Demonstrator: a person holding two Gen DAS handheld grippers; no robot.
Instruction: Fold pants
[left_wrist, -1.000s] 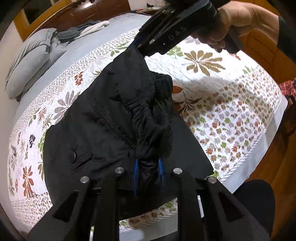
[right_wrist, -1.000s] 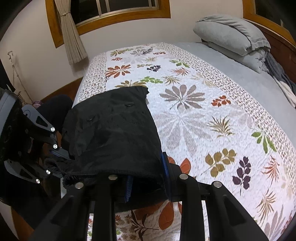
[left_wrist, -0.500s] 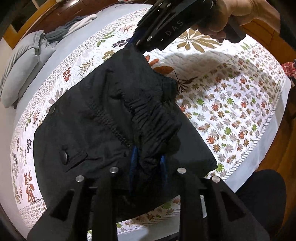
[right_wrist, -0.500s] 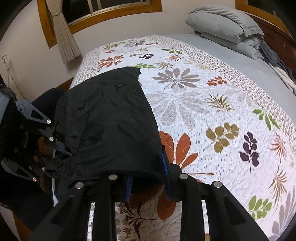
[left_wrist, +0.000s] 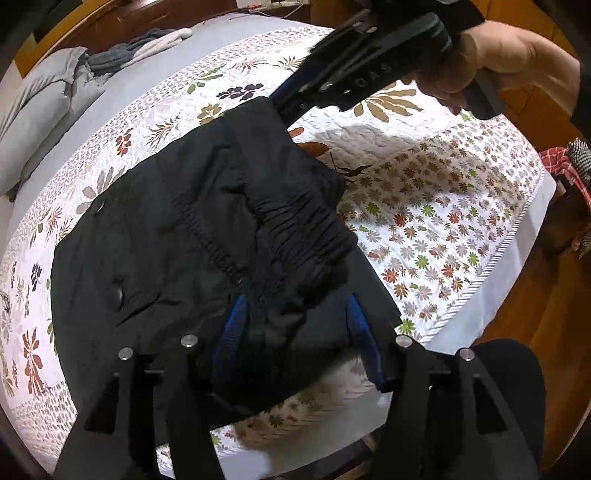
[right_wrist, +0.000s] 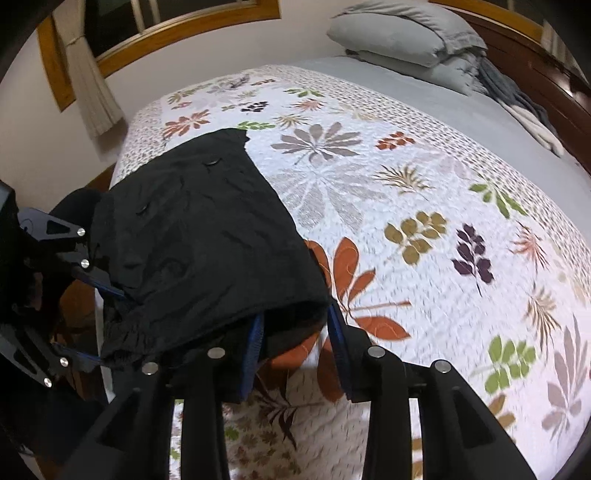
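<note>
Black pants (left_wrist: 177, 236) lie folded on the floral bedspread (left_wrist: 424, 206), waistband toward me. They also show in the right wrist view (right_wrist: 199, 243). My left gripper (left_wrist: 295, 317) has its jaws spread wide, with the waistband fabric loose between them at the bed's near edge. My right gripper (right_wrist: 295, 332) is also spread open, with a corner of the pants resting between its jaws. The right gripper shows in the left wrist view (left_wrist: 295, 92) at the far corner of the pants. The left gripper shows in the right wrist view (right_wrist: 85, 317).
Grey pillows (right_wrist: 402, 33) and a heap of grey clothes (right_wrist: 517, 96) lie at the head of the bed. A wooden headboard (right_wrist: 546, 66) stands behind them. A window with a curtain (right_wrist: 92, 92) is on the far wall. A red checked cloth (left_wrist: 561, 166) lies beside the bed.
Both grippers lowered the pants onto the bed and opened their jaws, so the bunched waistband now lies loose. The pants lie flatter than before.
</note>
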